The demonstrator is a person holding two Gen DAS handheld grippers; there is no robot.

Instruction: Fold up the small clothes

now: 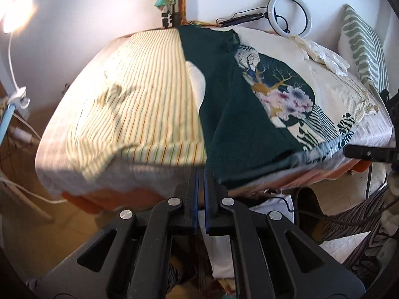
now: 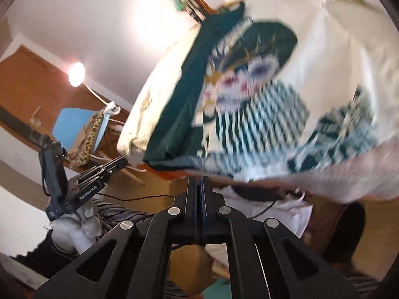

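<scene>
A dark green garment [image 1: 237, 112] lies lengthwise down the middle of the bed, and its near hem reaches the bed's front edge. Motion blurs the garment [image 2: 179, 99] in the right wrist view. My left gripper [image 1: 200, 170] is shut just off the garment's near left corner, with no cloth showing between its pads. From the right it shows as the left gripper [image 2: 124, 160], a little apart from that corner. My right gripper [image 2: 198, 178] is shut at the garment's near right hem, which is blurred there. The right gripper [image 1: 345, 150] enters from the right edge.
A yellow-striped sheet [image 1: 137, 99] covers the bed's left half and a cream patterned throw [image 1: 286, 94] covers its right. A white cloth [image 1: 197, 79] peeks from under the garment. At the back are a ring light [image 1: 290, 15], a striped pillow [image 1: 361, 47] and crumpled cream cloth [image 1: 321, 54]. Cables trail on the floor.
</scene>
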